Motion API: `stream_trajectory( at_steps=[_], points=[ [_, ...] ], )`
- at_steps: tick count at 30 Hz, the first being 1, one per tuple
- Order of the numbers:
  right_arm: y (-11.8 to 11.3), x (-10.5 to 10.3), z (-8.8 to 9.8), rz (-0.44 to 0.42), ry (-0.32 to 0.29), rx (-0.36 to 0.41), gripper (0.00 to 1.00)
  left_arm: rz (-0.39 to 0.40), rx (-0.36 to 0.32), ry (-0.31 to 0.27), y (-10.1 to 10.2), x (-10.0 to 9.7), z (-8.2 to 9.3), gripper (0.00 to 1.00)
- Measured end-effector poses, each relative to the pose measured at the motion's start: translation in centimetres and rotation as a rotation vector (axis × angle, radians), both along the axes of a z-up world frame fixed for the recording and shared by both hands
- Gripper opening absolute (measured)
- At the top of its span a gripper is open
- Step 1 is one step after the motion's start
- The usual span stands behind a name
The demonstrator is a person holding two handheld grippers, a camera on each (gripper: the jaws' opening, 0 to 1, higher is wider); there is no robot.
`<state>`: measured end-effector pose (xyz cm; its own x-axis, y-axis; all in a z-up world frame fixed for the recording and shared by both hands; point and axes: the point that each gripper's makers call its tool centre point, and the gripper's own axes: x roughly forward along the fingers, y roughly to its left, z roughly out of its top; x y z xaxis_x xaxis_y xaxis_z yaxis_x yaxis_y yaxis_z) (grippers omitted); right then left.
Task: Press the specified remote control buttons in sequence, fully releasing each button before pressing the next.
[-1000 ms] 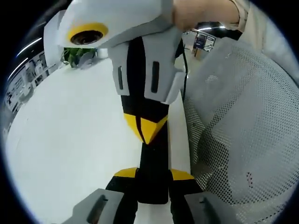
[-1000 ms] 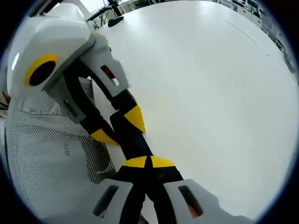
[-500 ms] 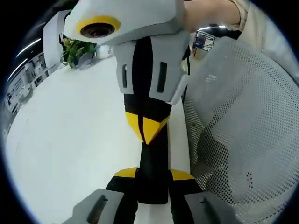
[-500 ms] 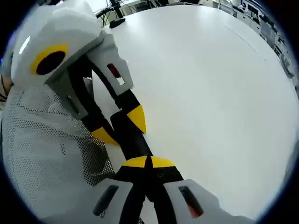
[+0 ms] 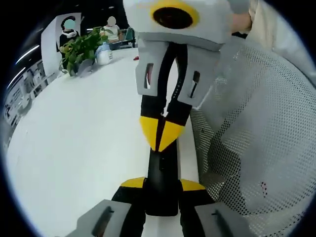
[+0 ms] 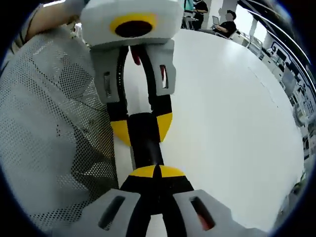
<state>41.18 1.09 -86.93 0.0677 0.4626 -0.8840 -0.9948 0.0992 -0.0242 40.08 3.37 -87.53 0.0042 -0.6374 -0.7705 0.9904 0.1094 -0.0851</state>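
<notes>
In the left gripper view, a slim black remote control (image 5: 162, 165) runs up the middle, clamped between the yellow-tipped jaws of my left gripper (image 5: 162, 184). My right gripper (image 5: 159, 134) comes down from above, shut, with its joined yellow tips resting on the remote's upper face. In the right gripper view, my right gripper (image 6: 155, 172) is shut at the bottom with its tips against the near end of the remote (image 6: 144, 145). Facing it, the left gripper (image 6: 143, 129) holds the remote from both sides. The remote's buttons are hidden.
A wide white table (image 5: 74, 133) lies under both grippers. A potted plant (image 5: 81, 45) stands at its far edge. A person's white mesh garment (image 5: 252, 148) is close beside the grippers. People sit at the far end (image 6: 227, 22).
The right gripper has swung round to face the left one head-on, and its view has tilted up toward the room. Its tips stay on the remote. The left gripper's hold is unchanged.
</notes>
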Motion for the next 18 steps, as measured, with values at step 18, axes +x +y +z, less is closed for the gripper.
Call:
stream_trajectory(
  at_steps=[18],
  points=[
    [1.0,-0.7,0.3,0.093,0.016,-0.018,0.0,0.007,-0.009,0.007,0.1,0.0,-0.1,0.25]
  ],
)
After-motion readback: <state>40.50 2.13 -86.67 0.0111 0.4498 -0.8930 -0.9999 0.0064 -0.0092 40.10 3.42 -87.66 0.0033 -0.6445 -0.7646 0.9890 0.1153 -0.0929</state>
